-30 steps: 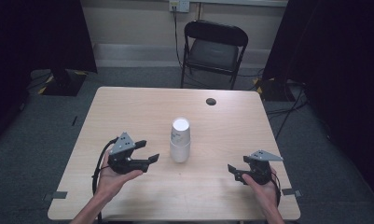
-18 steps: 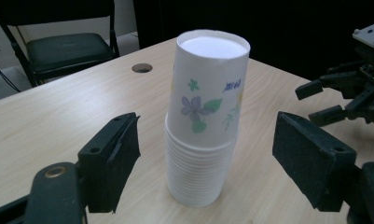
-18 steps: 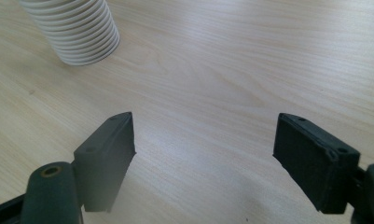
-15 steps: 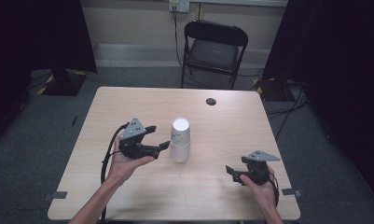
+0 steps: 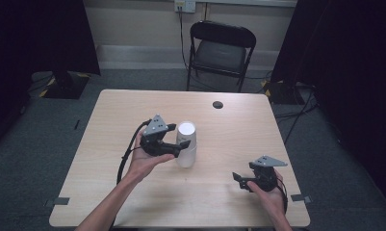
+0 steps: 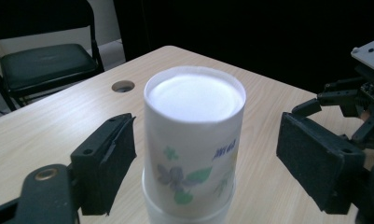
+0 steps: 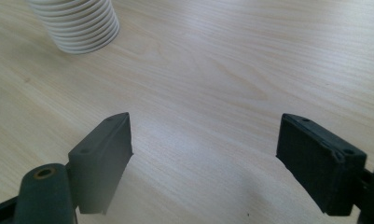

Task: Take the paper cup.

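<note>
Woodgrain table (image 5: pixel 109 120); ribbed, perhaps paper, cup stack (image 5: pixel 186 144).

The stack of cups (image 5: pixel 186 144) stands upside down near the middle of the tabletop (image 5: pixel 109 110). The left gripper (image 5: pixel 177 146) is at the stack's left, its jaws either side of the stack; the right gripper (image 5: pixel 238 179) lies well apart, right of the stack and nearer the person. A chair (image 5: pixel 219 50) stands behind the tabletop, beyond the stack.

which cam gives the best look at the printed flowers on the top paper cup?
Left gripper view: the cup stack stands upside down, close between the open left gripper jaws, so the flower print is readable. In the high view the stack is small and plain white. The right gripper view catches its ribbed stacked rims.
</note>
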The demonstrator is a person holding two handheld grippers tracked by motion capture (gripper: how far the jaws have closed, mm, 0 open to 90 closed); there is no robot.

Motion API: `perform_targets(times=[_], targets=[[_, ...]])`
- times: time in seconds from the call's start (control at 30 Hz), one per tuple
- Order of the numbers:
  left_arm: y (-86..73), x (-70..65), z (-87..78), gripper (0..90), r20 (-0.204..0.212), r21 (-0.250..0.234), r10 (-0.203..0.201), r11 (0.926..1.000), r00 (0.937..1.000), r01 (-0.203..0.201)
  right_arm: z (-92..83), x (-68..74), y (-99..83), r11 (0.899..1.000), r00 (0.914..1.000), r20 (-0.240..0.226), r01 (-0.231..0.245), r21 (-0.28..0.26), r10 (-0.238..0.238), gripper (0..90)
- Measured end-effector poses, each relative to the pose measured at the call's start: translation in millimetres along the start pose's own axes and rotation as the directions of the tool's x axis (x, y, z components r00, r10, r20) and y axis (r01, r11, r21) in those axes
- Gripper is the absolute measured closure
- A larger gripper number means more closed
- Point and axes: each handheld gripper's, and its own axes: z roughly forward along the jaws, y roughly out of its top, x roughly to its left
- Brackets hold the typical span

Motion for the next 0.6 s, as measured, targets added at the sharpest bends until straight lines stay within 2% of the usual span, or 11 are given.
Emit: perform_targets(times=[0.2, 0.37, 0.5, 0.6], targets=[[-2.3, 3.7, 14.3, 16.9, 0.0, 0.039, -0.003, 0.9992, 1.0, 0.003, -0.2, 0.8, -0.7, 1.0, 0.9999, -0.007, 0.007, 0.003, -0.007, 16.8], [-4.4, 8.9, 19.8, 18.1, 0.003, 0.036, -0.019, 0.9992, 0.9998, 0.018, -0.1, 0.0, -1.0, 1.0, 1.0, -0.007, 0.003, 0.002, -0.003, 16.5], [-4.8, 9.4, 24.0, 18.3, 0.009, 0.046, -0.012, 0.9989, 0.9999, 0.011, 1.1, 0.3, -1.2, 1.0, 0.9999, -0.011, 0.006, 0.004, -0.006, 16.1], [-5.0, 10.0, 27.2, 22.4, 0.009, 0.043, -0.01, 0.9991, 0.9999, 0.009, 2.1, 1.4, -1.2, 1.0, 0.9999, -0.013, 0.006, 0.008, -0.006, 16.2]])
